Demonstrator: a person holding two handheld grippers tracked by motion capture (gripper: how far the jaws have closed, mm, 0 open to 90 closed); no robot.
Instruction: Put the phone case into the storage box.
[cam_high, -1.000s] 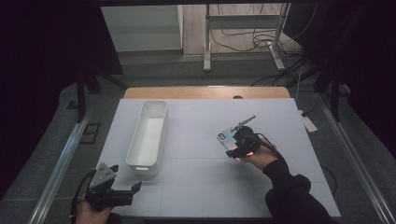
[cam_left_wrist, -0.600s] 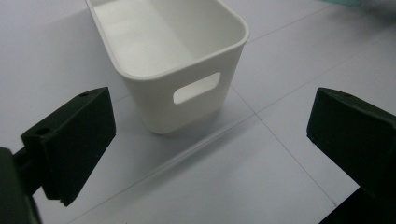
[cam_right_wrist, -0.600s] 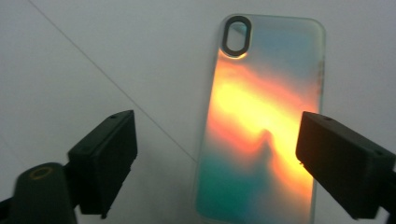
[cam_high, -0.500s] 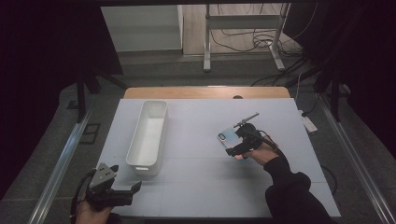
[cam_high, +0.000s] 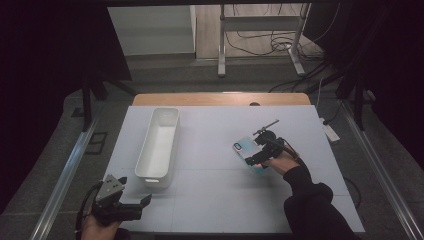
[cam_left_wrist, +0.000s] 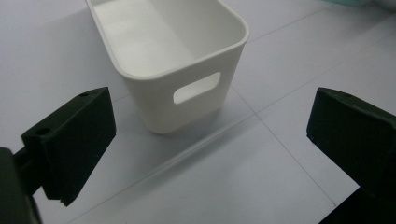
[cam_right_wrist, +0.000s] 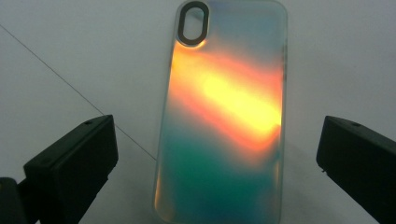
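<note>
Spreading wide just now, the right gripper (cam_right_wrist: 217, 168) grips nothing; one iridescent plastic phone case (cam_right_wrist: 224, 116) lies flat between its jaws, untouched, the table's single case.

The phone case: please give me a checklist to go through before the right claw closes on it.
1. Right claw open: ok, jaws have just been opening.
2. Phone case between the jaws, untouched: ok.
3. Case lies flat on the table: ok.
4. White bin empty: ok.
5. Left claw apart from the bin: ok.
6. Jaws low enough to catch the case edges: cannot tell.
</note>
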